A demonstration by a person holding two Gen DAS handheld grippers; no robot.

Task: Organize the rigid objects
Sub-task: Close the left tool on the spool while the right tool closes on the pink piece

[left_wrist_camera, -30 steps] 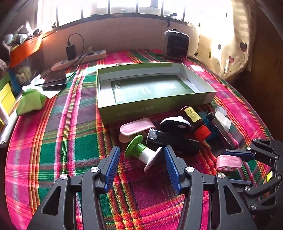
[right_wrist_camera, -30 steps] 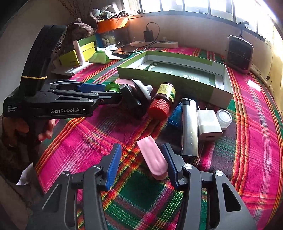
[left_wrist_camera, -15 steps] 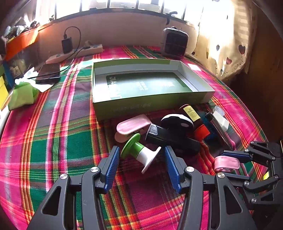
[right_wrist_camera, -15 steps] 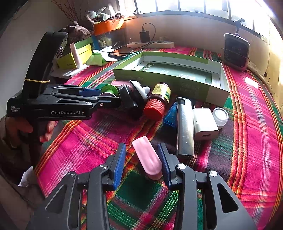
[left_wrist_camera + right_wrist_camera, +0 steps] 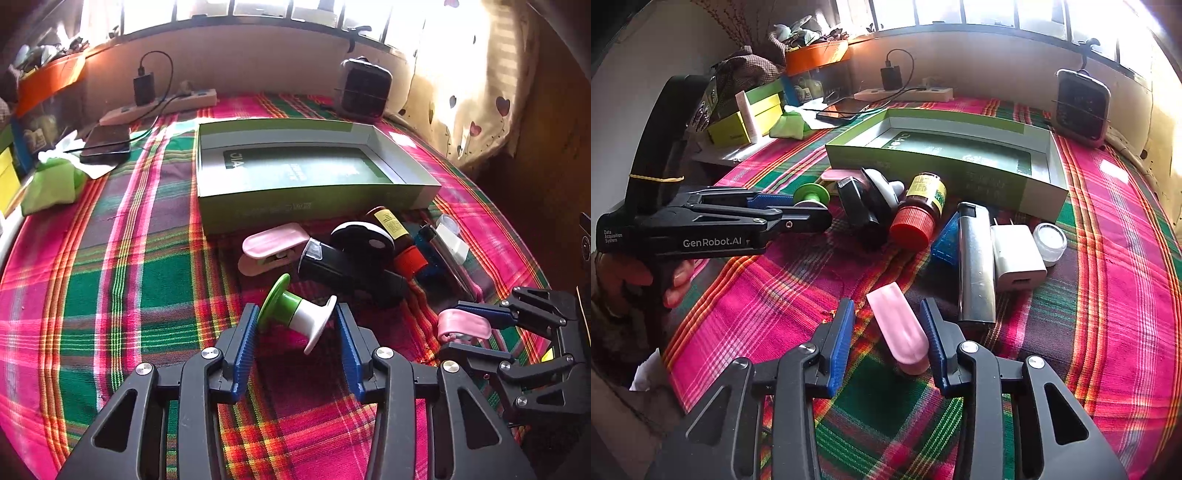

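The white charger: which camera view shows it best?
The right wrist view shows the charger best: whole, close, prongs and port visible, lying between the silver lighter and a small jar. In the left wrist view only a small white part shows behind other things.

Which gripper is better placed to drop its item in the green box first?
Left, marginally. The left gripper is closing around the spool directly before the box. The right gripper, straddling the pink clip, sits farther back behind the clutter.
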